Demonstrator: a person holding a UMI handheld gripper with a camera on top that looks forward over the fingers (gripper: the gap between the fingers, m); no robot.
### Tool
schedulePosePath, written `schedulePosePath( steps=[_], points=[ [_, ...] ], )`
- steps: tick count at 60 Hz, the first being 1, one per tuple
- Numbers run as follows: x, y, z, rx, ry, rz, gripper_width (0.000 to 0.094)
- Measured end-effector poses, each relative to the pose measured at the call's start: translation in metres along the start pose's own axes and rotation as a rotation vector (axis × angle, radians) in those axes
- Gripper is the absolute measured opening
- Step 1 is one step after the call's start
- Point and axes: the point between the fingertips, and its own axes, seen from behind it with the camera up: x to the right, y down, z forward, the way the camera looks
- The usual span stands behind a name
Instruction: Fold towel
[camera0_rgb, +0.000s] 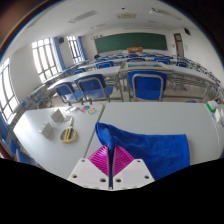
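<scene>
Gripper (111, 166) closed, pads together on the near edge of the blue towel (150, 148)

Towel lies on the white table (190, 118), spreading far-right of the fingers; soft, light, limp, so it'll likely drape and drag; grip a corner or hem; yellow tape roll (68, 135) sits far-left, clear.

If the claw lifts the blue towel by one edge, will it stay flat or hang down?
The blue towel lies limp on the white table with a soft, uneven edge, so it would probably hang down and drape. It looks thin, so likely light. The claw seems shut near its edge, and the cloth may slip out of a shallow pinch.
</scene>
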Motion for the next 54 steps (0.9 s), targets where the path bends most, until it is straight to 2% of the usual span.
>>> schedulePosePath(
  steps=[2, 8, 12, 18, 22, 25, 27, 34, 54],
  points=[
    [-0.019, -0.014, -0.003, 0.023, -0.033, 0.041, 0.003],
    [-0.003, -0.054, -0.04, 0.087, -0.096, 0.125, 0.003],
    [0.011, -0.066, -0.044, 0.11, -0.078, 0.149, 0.0031],
    [0.06, -0.051, -0.043, 0.09, -0.013, 0.157, 0.0062],
    [0.086, -0.03, -0.039, 0.034, 0.045, 0.17, 0.0234],
    [0.109, -0.015, -0.039, 0.001, 0.101, 0.176, 0.0498],
    [0.131, -0.004, -0.041, -0.011, 0.143, 0.172, 0.0642],
    [0.166, 0.004, -0.07, -0.018, 0.249, 0.139, 0.0844],
    [0.105, -0.003, -0.186, 0.026, 0.327, 0.005, 0.085]
  ],
)
